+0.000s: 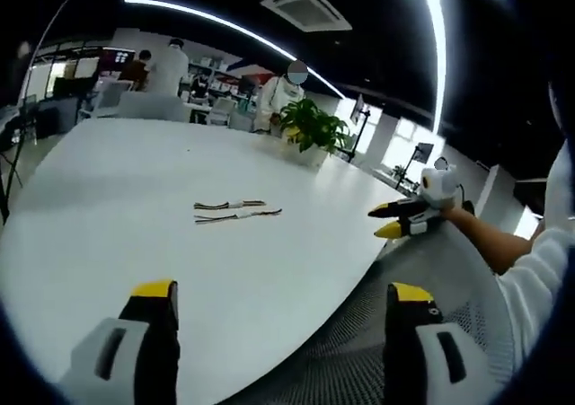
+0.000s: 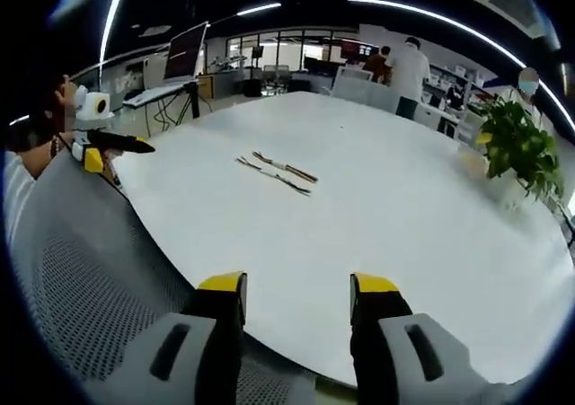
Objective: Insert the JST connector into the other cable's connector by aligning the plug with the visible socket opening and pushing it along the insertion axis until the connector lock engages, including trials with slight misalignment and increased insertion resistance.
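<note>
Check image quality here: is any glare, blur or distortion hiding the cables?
Left gripper view: fisheye bends the table edge; the two cables look small but sharp, no glare on them. Right gripper view: same curvature, even ceiling light; cables are unobscured, their connectors too small to resolve.

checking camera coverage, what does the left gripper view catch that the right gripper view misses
Left gripper view: a square ceiling air vent, and the right gripper with yellow-tipped black jaws apart, held at the table edge.

Right gripper view: a dark monitor on a stand, and the left gripper at the table edge.

Both: the round white table, two thin cables with connectors lying side by side, and a green potted plant.
</note>
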Demonstrator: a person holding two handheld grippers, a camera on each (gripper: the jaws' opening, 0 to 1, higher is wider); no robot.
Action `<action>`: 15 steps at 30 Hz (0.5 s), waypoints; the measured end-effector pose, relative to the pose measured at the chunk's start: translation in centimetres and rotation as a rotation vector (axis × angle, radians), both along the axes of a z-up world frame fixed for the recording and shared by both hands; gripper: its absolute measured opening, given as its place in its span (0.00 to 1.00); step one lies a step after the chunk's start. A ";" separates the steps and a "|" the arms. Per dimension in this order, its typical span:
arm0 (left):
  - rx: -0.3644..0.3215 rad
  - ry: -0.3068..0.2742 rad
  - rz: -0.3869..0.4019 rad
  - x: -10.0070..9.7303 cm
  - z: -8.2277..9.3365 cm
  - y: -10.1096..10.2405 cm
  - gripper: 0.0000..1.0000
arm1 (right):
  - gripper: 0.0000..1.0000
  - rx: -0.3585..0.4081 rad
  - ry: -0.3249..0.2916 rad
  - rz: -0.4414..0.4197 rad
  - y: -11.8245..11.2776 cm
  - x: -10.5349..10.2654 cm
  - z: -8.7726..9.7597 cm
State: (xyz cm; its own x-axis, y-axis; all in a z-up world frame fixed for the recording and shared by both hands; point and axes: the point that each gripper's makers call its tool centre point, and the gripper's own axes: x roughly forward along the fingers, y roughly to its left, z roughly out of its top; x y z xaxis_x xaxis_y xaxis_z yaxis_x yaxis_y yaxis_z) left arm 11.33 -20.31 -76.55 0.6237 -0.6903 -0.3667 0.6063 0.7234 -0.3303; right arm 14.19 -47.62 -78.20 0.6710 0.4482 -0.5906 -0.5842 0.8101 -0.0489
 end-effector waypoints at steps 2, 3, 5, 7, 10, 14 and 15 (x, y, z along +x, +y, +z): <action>-0.006 0.026 -0.008 -0.2 -0.4 -0.1 0.96 | 0.43 0.023 0.017 -0.011 0.0 -0.1 -0.2; -0.010 0.036 -0.014 -0.4 -0.5 -0.3 0.97 | 0.42 0.028 0.025 -0.014 0.0 -0.1 -0.3; -0.007 0.030 -0.015 -0.3 -0.4 -0.4 0.97 | 0.42 0.041 0.033 -0.017 0.0 -0.2 -0.3; -0.003 0.026 -0.013 -0.3 -0.4 -0.3 0.97 | 0.42 0.053 0.038 -0.024 0.1 -0.2 -0.3; -0.020 0.041 -0.004 -0.3 -0.5 -0.2 0.97 | 0.41 0.073 0.057 -0.026 0.3 -0.4 -0.5; -0.017 0.012 0.018 0.0 -0.2 0.1 0.97 | 0.42 0.101 0.056 -0.020 0.5 -0.4 -0.3; -0.020 0.014 0.018 0.0 -0.2 0.1 0.97 | 0.42 0.106 0.056 -0.022 0.6 -0.4 -0.3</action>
